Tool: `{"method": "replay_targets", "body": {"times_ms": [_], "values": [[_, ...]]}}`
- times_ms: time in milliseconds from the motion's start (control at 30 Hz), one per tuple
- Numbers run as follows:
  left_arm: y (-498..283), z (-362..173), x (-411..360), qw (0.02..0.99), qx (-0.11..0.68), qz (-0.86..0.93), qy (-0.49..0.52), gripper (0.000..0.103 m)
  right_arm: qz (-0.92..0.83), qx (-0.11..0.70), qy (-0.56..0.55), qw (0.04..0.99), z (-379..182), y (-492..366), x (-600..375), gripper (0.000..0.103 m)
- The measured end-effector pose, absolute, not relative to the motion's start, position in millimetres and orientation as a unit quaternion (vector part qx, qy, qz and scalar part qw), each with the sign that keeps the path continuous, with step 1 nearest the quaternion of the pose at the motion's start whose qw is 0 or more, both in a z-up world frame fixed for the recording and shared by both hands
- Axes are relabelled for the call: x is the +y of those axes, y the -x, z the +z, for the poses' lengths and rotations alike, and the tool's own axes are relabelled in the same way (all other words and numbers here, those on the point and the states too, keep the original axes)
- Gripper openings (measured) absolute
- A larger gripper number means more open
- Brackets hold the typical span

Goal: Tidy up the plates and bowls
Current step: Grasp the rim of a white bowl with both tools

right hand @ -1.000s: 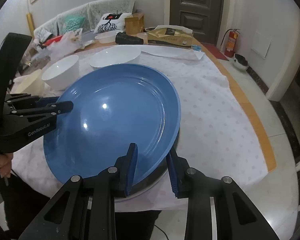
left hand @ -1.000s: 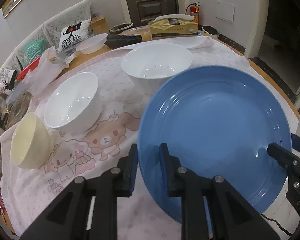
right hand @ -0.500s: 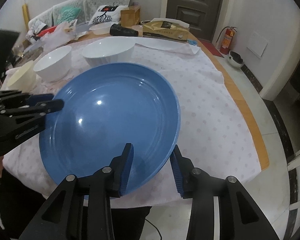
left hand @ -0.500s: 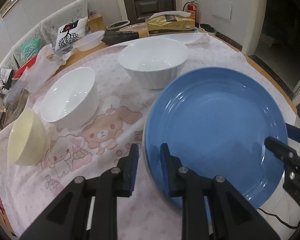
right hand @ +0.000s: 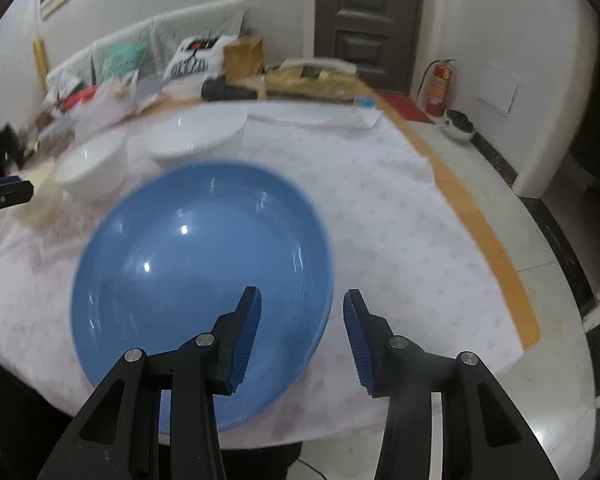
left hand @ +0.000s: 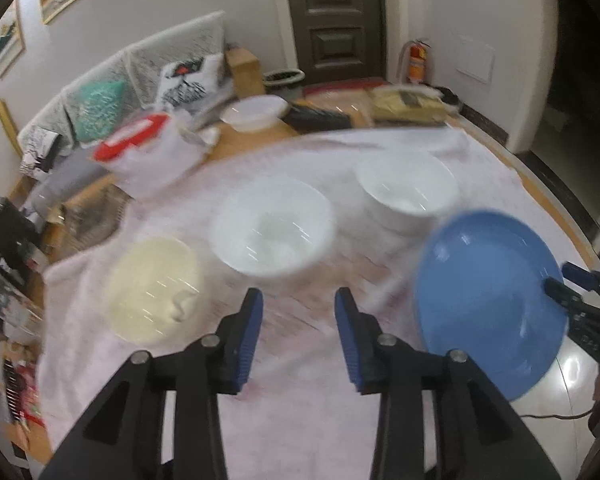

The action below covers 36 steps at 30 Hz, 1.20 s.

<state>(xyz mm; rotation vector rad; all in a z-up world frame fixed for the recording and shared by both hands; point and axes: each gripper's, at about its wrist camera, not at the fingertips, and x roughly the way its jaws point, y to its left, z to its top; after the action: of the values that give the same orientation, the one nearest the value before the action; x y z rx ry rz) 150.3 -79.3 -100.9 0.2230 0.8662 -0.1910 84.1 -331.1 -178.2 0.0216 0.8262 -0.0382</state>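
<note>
A large blue plate (right hand: 204, 272) lies on the pink tablecloth near the table's front edge; it also shows at the right in the left wrist view (left hand: 488, 304). My right gripper (right hand: 302, 340) is open and empty, its left finger over the plate's near rim. My left gripper (left hand: 298, 332) is open and empty above the cloth, left of the plate. Ahead of it stand a cream bowl (left hand: 156, 292), a white bowl (left hand: 274, 232) and a larger white bowl (left hand: 408, 190). The view is motion-blurred.
Clutter lines the table's far side: a small white bowl (left hand: 254, 114), a bag with a red lid (left hand: 140, 152), a dark object and a tissue box (right hand: 312, 76). The table edge (right hand: 496, 256) runs along the right, floor beyond.
Both grippers let go of the blue plate and opened wide. The plate now rests on the cloth. The left gripper swung left toward the bowls; the right gripper pulled back.
</note>
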Motion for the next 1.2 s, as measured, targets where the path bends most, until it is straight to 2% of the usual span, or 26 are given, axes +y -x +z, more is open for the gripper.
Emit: {"method": "replay_targets", "body": {"times_ms": [33,100,167,233,267,333,400,467,567,933,1000,1067,1167,1200], "values": [[-155.0,-94.7,-73.5,0.898,0.417,-0.092,-0.105,0.036,-0.006,0.391,-0.014,0.92,-171.7,-84.8,-328.5,0.044],[-166.2,-79.7,-63.5,0.899,0.415,-0.101,-0.097,0.044,0.034,0.368,-0.027,0.929,-156.8,-88.2,-318.7,0.057],[-177.3,-67.0,-56.4,0.901,0.41,-0.108,-0.097,0.063,0.075,0.347,-0.043,0.934,-143.5,-93.6,-302.8,0.06],[-189.6,-59.0,-51.7,0.902,0.403,-0.108,-0.109,0.073,0.104,0.337,-0.037,0.935,-136.3,-100.4,-283.8,0.065],[-196.0,-56.9,-49.7,0.901,0.403,-0.112,-0.113,0.078,0.116,0.333,-0.025,0.936,-133.6,-104.8,-271.2,0.073],[-213.9,-57.7,-45.3,0.894,0.413,-0.129,-0.115,0.086,0.145,0.319,0.004,0.937,-130.7,-114.1,-242.4,0.08],[-228.8,-62.6,-42.7,0.89,0.42,-0.137,-0.115,0.087,0.169,0.307,0.021,0.936,-131.8,-122.9,-217.9,0.093],[-245.4,-70.3,-40.4,0.884,0.431,-0.143,-0.115,0.087,0.192,0.293,0.043,0.936,-135.5,-132.7,-193.1,0.1],[-268.6,-86.3,-37.4,0.874,0.447,-0.151,-0.115,0.088,0.206,0.298,0.068,0.93,-145.6,-149.4,-165.9,0.102],[-311.3,-139.3,-29.3,0.843,0.491,-0.193,-0.103,0.088,0.197,0.383,0.072,0.899,-186.5,-215.5,-118.0,0.102],[-316.8,-147.1,-27.5,0.841,0.493,-0.199,-0.098,0.08,0.192,0.394,0.064,0.897,-193.1,-223.6,-116.5,0.102],[-323.0,-155.3,-25.9,0.837,0.501,-0.201,-0.091,0.057,0.181,0.401,0.062,0.896,-199.0,-232.8,-115.4,0.102],[-330.8,-166.9,-24.1,0.831,0.51,-0.206,-0.082,0.041,0.181,0.413,0.056,0.891,-205.9,-242.3,-115.0,0.102],[-332.4,-169.9,-24.0,0.83,0.511,-0.206,-0.082,0.038,0.184,0.415,0.053,0.89,-207.6,-245.3,-113.7,0.102]]}}
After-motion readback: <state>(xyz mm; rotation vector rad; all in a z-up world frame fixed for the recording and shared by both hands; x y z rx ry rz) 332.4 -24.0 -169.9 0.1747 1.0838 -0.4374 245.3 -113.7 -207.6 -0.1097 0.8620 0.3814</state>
